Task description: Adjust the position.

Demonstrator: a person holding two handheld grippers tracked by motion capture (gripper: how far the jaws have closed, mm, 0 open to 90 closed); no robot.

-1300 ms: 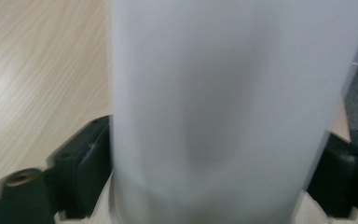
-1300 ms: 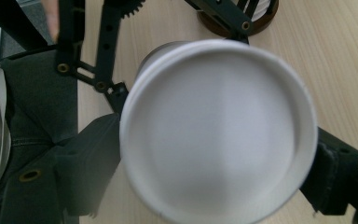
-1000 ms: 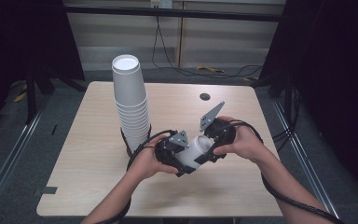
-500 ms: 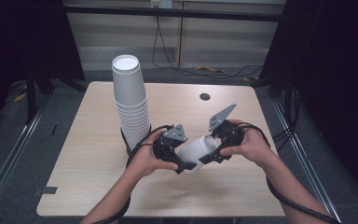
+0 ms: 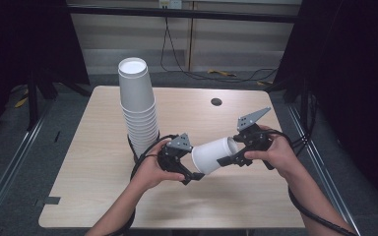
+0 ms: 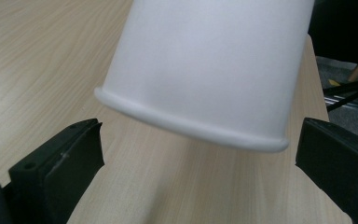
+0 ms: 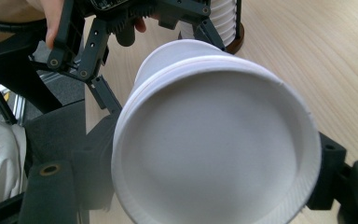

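Observation:
A white paper cup (image 5: 214, 153) lies on its side in the air between both hands, just above the table. My right gripper (image 5: 229, 153) is shut on its base end; in the right gripper view the cup's bottom (image 7: 214, 154) sits between the two black jaws. The cup's rolled rim (image 6: 191, 130) faces my left gripper (image 5: 193, 167). Those jaws have just been opening and now stand wide on either side of the rim, touching nothing. A tall stack of white cups (image 5: 138, 108) stands upside down behind the left hand.
The light wooden table (image 5: 93, 167) has a small dark round hole (image 5: 216, 102) near its far edge. Black cables trail from both grippers, one looped around the stack's foot. Dark floor and metal rails surround the table.
The left gripper's jaws have opened off the cup's rim. The right hand has drawn the cup to the right, away from the left gripper.

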